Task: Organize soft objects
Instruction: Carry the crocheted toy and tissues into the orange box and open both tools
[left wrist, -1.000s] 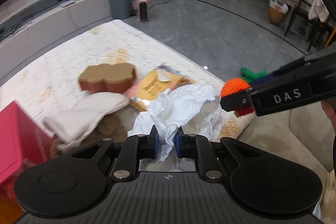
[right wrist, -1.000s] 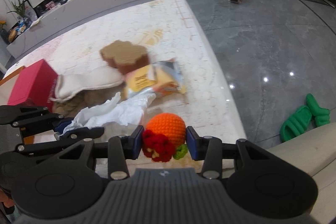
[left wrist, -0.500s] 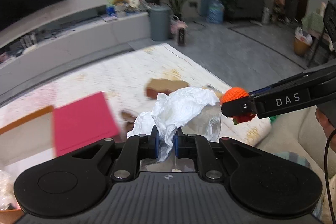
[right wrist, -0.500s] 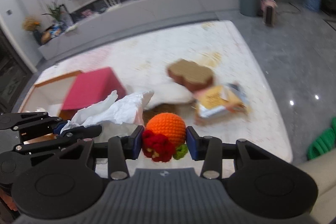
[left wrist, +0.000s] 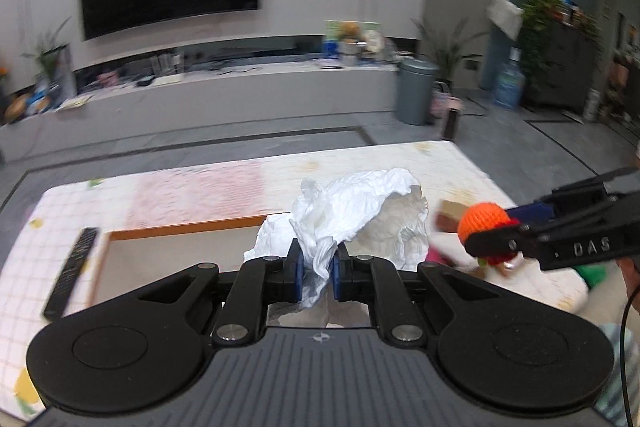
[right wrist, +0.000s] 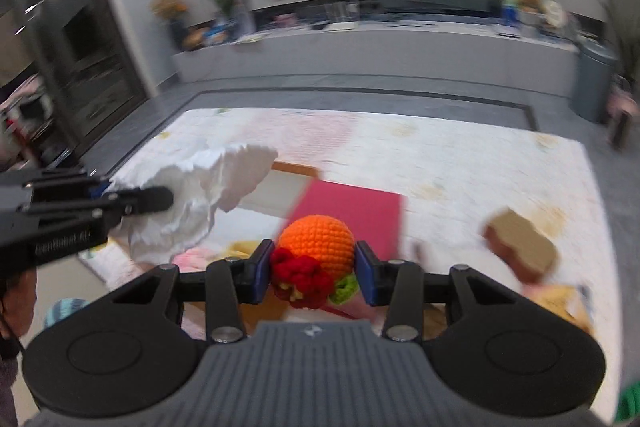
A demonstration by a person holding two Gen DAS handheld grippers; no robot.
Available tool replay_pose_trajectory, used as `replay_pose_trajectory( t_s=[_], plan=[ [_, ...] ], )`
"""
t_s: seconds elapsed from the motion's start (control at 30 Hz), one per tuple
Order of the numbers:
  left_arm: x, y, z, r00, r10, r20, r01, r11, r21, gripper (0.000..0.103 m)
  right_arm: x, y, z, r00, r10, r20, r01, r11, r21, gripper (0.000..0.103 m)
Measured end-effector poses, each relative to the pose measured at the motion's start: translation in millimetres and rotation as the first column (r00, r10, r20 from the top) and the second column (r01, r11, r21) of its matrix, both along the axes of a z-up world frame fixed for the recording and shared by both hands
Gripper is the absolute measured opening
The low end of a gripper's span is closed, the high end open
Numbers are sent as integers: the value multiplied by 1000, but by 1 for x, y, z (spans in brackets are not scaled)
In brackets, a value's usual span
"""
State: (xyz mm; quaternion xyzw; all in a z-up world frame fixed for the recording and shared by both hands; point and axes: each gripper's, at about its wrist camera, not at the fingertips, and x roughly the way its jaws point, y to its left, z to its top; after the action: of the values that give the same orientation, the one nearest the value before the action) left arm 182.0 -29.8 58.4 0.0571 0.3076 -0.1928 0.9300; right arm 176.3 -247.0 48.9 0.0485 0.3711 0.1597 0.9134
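My left gripper (left wrist: 317, 269) is shut on a crumpled white plastic bag (left wrist: 352, 211) that bulges up above the pads. That bag (right wrist: 200, 195) also shows at the left of the right wrist view, held by the left gripper (right wrist: 160, 201). My right gripper (right wrist: 314, 269) is shut on an orange crocheted ball (right wrist: 316, 239) with red and green trim. From the left wrist view the ball (left wrist: 482, 219) and the right gripper (left wrist: 492, 241) are at the right. Both are held above a pale patterned mat (right wrist: 460, 155).
On the mat lie an orange-rimmed box (left wrist: 180, 227) with a raised pink lid (right wrist: 352, 203), a brown sponge-like block (right wrist: 520, 243), a yellow packet (right wrist: 560, 297) and a black remote (left wrist: 72, 273). A grey bin (left wrist: 416, 91) and a low TV bench (left wrist: 240, 83) stand behind.
Both grippers have risen and swung left with their loads. The view now takes in the box, the remote and the TV wall; the sponge block and packet have slid to the right.
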Motion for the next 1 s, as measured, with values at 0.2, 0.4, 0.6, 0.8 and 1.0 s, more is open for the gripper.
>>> replay_pose_trajectory(
  t_s=[0.2, 0.4, 0.6, 0.8, 1.0],
  plan=[
    [34, 38, -15, 995, 78, -56, -77, 997, 14, 14, 41, 70, -8, 988, 147, -46, -148, 989, -25, 43],
    [64, 65, -51, 987, 79, -139, -78, 997, 14, 14, 92, 128, -36, 962, 238, -131, -247, 967, -56, 43],
    [91, 87, -89, 966, 105, -234, -101, 994, 28, 14, 145, 163, -79, 936, 254, -245, -290, 949, -125, 42],
    [112, 99, -118, 945, 126, -300, -121, 992, 36, 14, 175, 187, -114, 917, 254, -308, -324, 925, -199, 42],
    [122, 99, -132, 922, 140, -362, -124, 990, 66, 15, 197, 197, -138, 910, 217, -353, -308, 924, -228, 42]
  ],
)
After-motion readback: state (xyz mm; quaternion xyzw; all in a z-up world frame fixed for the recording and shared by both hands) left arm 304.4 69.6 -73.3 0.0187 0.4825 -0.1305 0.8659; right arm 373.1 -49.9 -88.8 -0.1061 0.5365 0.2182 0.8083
